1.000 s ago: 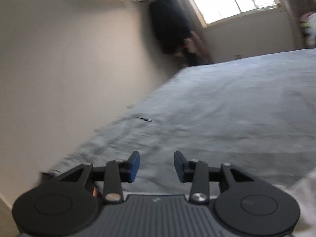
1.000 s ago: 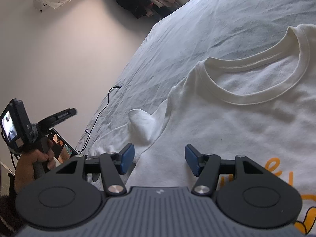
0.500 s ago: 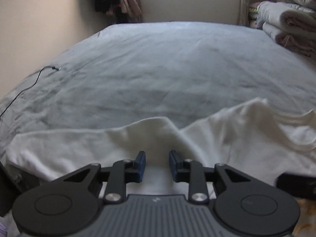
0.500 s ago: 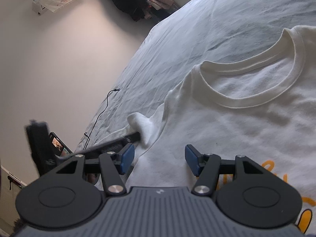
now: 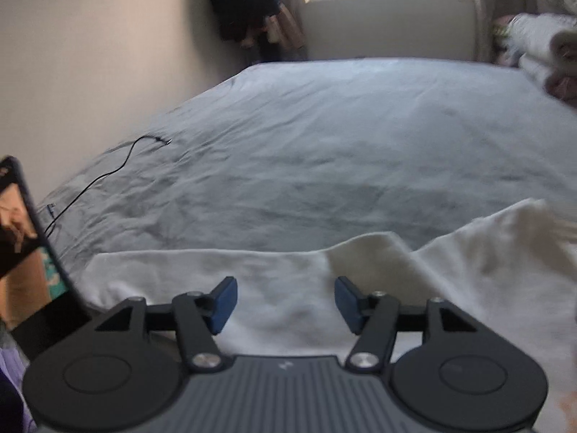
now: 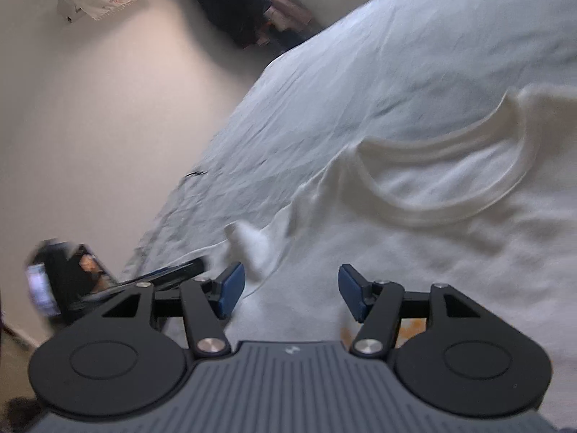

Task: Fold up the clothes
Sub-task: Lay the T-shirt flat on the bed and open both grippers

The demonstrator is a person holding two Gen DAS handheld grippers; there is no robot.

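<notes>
Two blurred views, white T-shirt cut off right, left claw opening.

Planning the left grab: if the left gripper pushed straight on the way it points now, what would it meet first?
Probably the white cotton T-shirt, at its sleeve spread on the grey bedsheet. The left gripper, jaws opening with nothing between them, angles down at that cloth; depth is unclear.

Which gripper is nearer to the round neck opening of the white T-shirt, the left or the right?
Right. The right gripper hovers over the T-shirt chest, just below the collar. The left gripper, jaws opening, is over the sleeve, farther away.
</notes>
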